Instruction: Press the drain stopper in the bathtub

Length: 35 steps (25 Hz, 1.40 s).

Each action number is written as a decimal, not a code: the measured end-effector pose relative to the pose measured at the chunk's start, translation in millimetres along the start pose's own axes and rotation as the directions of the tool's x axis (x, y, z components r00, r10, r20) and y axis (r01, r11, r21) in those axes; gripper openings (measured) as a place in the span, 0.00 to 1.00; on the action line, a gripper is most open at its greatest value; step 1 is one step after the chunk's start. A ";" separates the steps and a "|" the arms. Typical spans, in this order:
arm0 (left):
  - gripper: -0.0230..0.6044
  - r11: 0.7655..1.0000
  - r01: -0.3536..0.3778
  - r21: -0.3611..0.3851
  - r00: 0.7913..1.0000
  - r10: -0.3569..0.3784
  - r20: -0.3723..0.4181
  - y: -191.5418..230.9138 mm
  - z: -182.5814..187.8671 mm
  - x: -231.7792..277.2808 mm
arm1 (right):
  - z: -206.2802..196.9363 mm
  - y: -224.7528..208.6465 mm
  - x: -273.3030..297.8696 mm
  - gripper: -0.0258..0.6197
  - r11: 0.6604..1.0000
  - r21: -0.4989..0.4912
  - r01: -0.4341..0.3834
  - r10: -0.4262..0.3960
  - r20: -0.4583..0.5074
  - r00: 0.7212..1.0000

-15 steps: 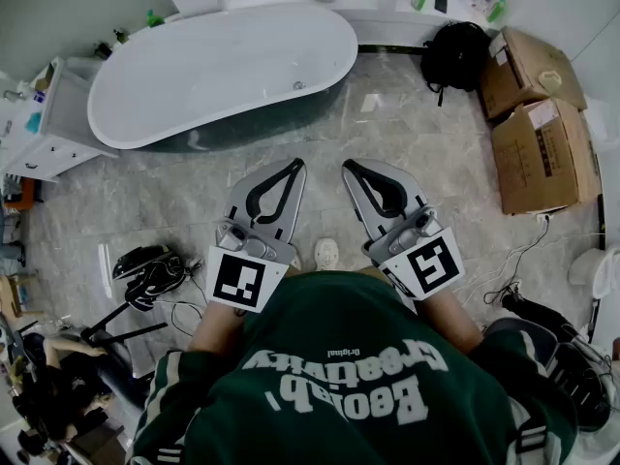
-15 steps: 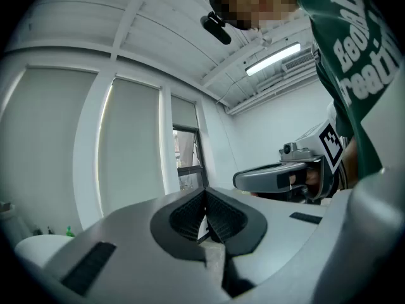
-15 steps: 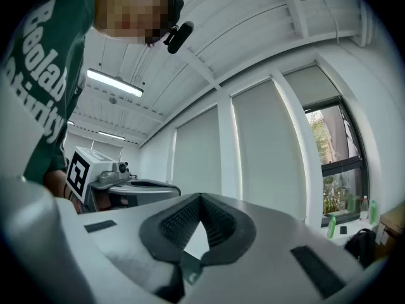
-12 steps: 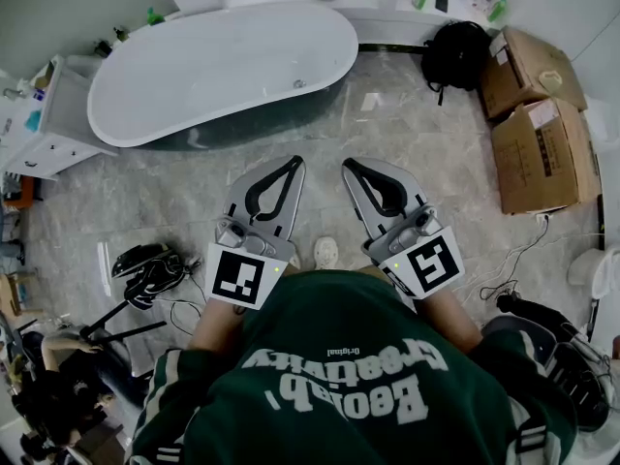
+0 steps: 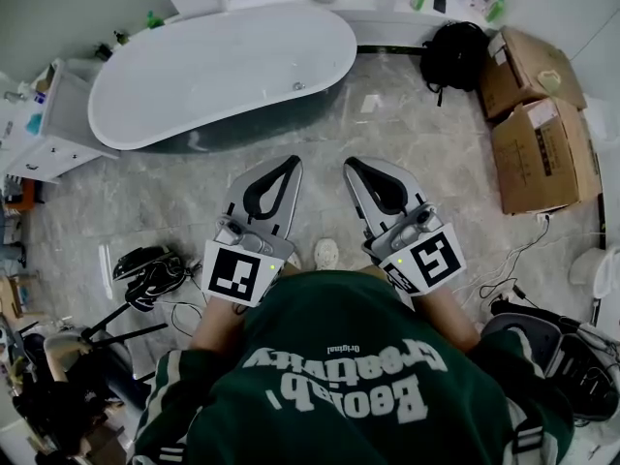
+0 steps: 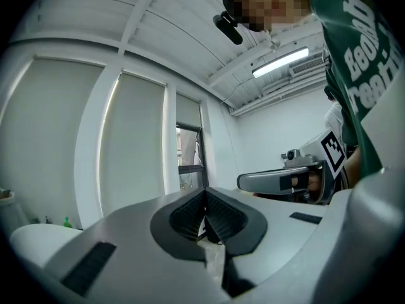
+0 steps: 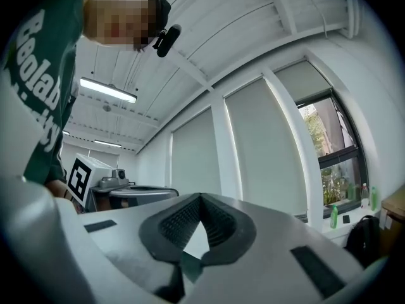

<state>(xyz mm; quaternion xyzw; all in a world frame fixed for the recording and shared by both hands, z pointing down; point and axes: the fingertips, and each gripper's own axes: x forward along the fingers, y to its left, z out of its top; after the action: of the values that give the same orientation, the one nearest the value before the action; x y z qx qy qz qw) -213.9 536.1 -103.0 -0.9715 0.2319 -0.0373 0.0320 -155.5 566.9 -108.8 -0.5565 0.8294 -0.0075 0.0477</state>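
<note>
The white oval bathtub (image 5: 194, 76) stands at the far left of the head view, on the marble floor. A small metal drain stopper (image 5: 299, 86) sits inside it, near its right end. My left gripper (image 5: 293, 161) and right gripper (image 5: 350, 165) are held side by side in front of the green sweatshirt, well short of the tub and pointing toward it. Both are shut with nothing between the jaws. In the left gripper view the left gripper (image 6: 205, 192) points up at the windows, and the right gripper view shows the right gripper (image 7: 200, 197) doing the same.
Two cardboard boxes (image 5: 538, 148) and a black backpack (image 5: 457, 54) stand at the right. A white cabinet (image 5: 46, 124) sits left of the tub. Black gear (image 5: 150, 269) and cables lie on the floor at the left. A shoe (image 5: 326, 253) shows between the grippers.
Both grippers have shifted very slightly and stay shut. Things at the lower left and lower right edges of the head view have moved a little.
</note>
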 end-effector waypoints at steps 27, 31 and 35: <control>0.05 1.000 -0.013 -0.022 1.000 0.014 0.012 13.3 0.4 2.8 | -10.9 -5.1 15.4 0.06 0.999 0.050 0.008 -0.008 0.001 1.000; 0.05 0.999 -0.032 -0.036 0.999 0.033 0.017 31.1 -3.0 13.2 | -12.8 -16.4 31.6 0.06 0.999 0.048 0.002 -0.001 -0.004 1.000; 0.05 0.999 -0.046 -0.027 0.998 0.047 0.034 49.7 -8.2 27.2 | -17.3 -28.0 48.4 0.06 0.999 0.034 -0.011 0.011 0.003 1.000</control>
<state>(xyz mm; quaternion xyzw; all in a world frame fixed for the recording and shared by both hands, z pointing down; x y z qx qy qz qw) -212.8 479.2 -97.2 -0.9667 0.2543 -0.0165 0.0239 -149.4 510.8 -93.1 -0.5512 0.8321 -0.0205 0.0583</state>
